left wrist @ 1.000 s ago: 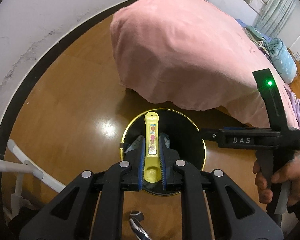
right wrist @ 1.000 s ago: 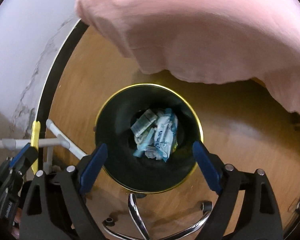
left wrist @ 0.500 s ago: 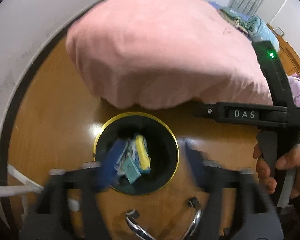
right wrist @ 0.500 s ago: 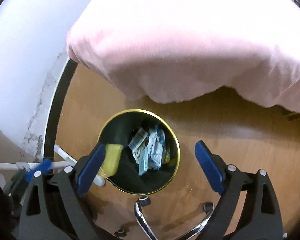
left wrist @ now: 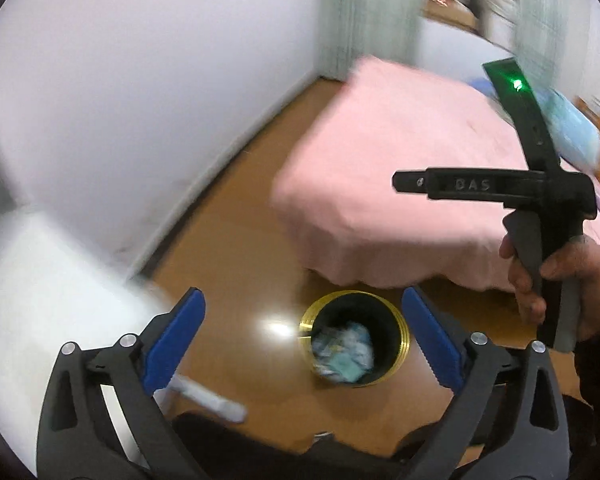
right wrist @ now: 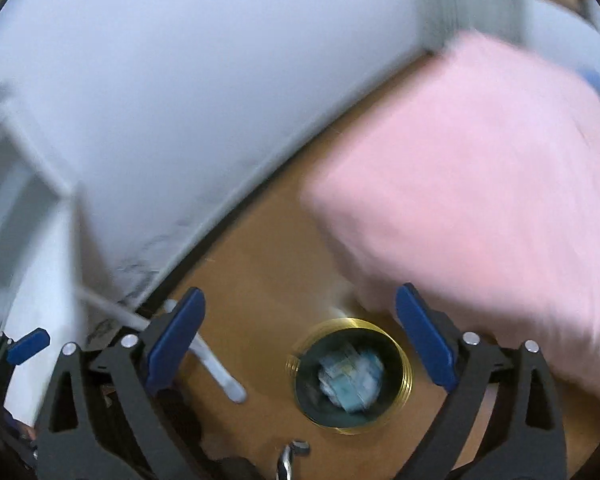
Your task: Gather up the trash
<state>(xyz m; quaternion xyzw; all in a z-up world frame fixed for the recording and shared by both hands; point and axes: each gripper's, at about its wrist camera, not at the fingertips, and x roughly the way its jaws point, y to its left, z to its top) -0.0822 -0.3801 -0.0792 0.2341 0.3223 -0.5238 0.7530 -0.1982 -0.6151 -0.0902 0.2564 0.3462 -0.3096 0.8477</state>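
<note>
A black trash bin with a gold rim point(left wrist: 405, 340) stands on the wooden floor, far below both grippers. Crumpled blue and white wrappers point(left wrist: 342, 346) lie inside it. My left gripper point(left wrist: 302, 296) hangs high above the bin, its jaws opening wide with nothing between them. In the right wrist view the same bin point(right wrist: 408, 376) and its wrappers point(right wrist: 350, 376) show between the jaws of my right gripper point(right wrist: 300, 292), which are also opening and hold nothing. A hand point(left wrist: 560, 276) grips the right gripper's black body point(left wrist: 488, 186). Both views are motion-blurred.
A bed under a pink cover point(left wrist: 400, 184) stands just behind the bin. A white wall point(left wrist: 160, 100) runs along the left. A white tube frame point(left wrist: 208, 396) and white furniture point(left wrist: 28, 280) are at the lower left. A chrome chair leg point(right wrist: 288, 456) lies near the bin.
The left gripper let go of the yellow package, which fell into the bin, and its jaws went wide. Both grippers rose well away from the bin, which now looks small.
</note>
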